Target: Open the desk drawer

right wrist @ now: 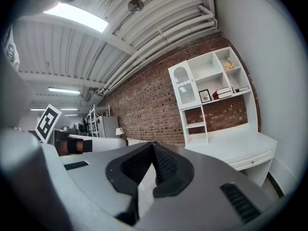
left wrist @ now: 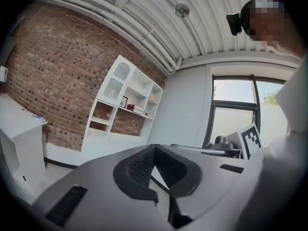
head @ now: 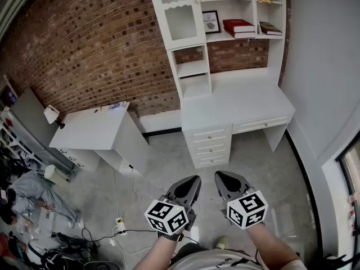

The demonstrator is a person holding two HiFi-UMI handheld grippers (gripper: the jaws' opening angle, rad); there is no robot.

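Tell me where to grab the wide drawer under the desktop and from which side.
Probably one of the small knobs on the front panel of the wide drawer, jaws either side of it. Come straight at the front, level: the panel is flat and faces the room, so the knob looks like the only hold.

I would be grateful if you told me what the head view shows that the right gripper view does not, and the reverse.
Only the head view: the floor with its cables, and the drawer stack under the white desk. Only the right gripper view: the ceiling light and pipes, and the right gripper up close, its jaws closed on nothing. Both: the desk, its shelf unit with red books, and the brick wall.
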